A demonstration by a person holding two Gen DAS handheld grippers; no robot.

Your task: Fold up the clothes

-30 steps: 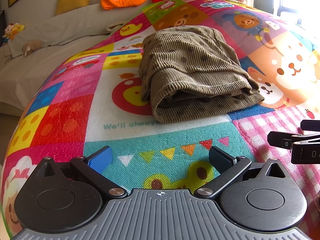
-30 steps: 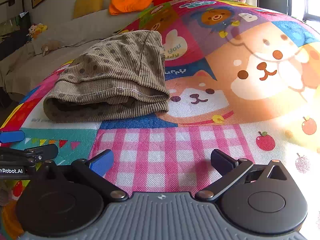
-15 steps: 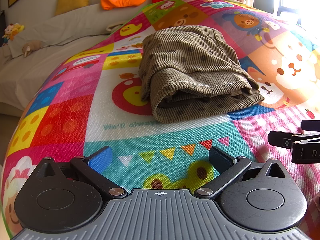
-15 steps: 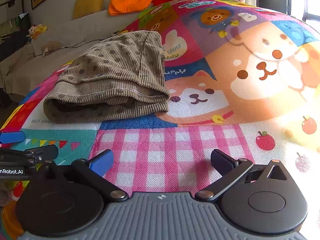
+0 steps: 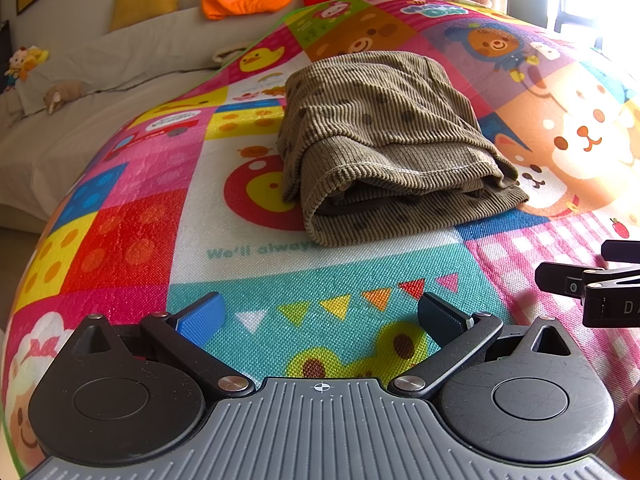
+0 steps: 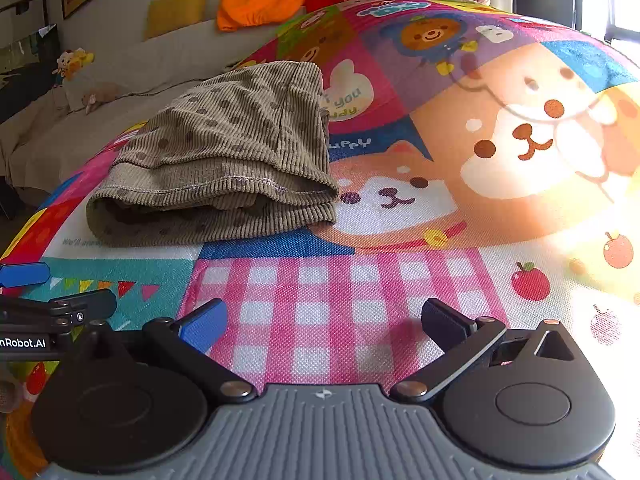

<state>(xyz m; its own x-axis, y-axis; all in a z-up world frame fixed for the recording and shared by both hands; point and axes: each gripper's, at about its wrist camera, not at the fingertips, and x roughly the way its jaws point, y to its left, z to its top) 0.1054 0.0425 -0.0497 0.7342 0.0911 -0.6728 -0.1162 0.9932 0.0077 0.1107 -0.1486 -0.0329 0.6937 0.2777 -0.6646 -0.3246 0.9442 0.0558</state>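
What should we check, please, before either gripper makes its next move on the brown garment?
1. Left gripper open and empty: ok.
2. Right gripper open and empty: ok.
3. Garment folded into a compact stack: ok, though the near edge shows loose, uneven layers.
4. Garment lying fully on the mat: ok.
5. Both grippers apart from the garment, with bare mat between: ok.
6. Far edge of the fold neat: cannot tell, hidden behind the stack in both views.
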